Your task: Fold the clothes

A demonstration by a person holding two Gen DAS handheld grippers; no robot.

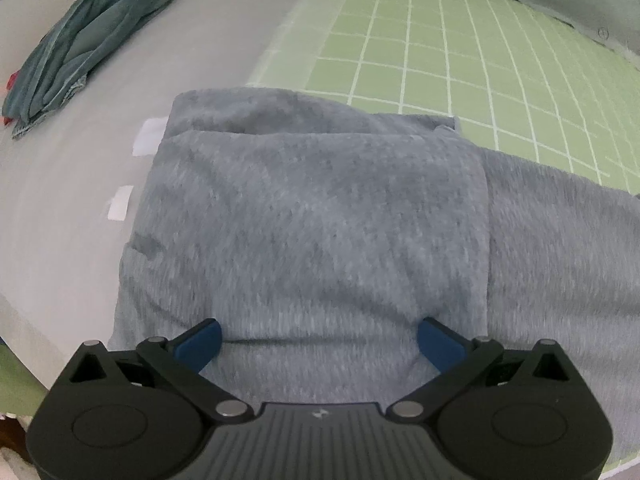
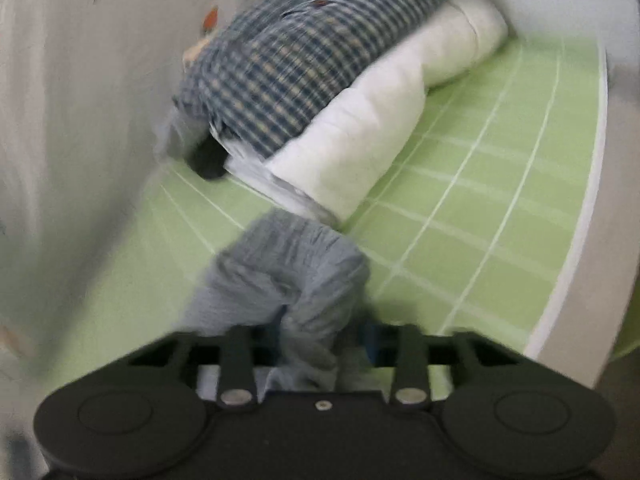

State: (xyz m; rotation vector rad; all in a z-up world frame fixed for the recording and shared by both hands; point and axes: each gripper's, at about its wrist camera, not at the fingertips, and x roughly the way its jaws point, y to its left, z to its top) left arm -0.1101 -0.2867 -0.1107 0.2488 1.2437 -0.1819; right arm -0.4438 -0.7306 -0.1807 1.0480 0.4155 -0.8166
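Note:
A grey fleecy garment (image 1: 320, 208) lies folded on the table, one layer doubled over another, partly on the green grid mat (image 1: 440, 60). My left gripper (image 1: 320, 334) points down onto its near edge, open, with the blue fingertips (image 1: 202, 342) spread wide on either side of the cloth. In the blurred right wrist view, a bunched end of the grey garment (image 2: 288, 272) rises off the green mat (image 2: 480, 220). It runs into my right gripper (image 2: 316, 344), whose jaws stand close together and pinch the fabric.
A crumpled teal garment (image 1: 80, 40) lies at the far left of the grey tabletop, with two white tape strips (image 1: 150, 136) beside the grey garment. A blue plaid shirt (image 2: 300, 72) rests on folded white cloth (image 2: 380, 120) by a white wall (image 2: 80, 120).

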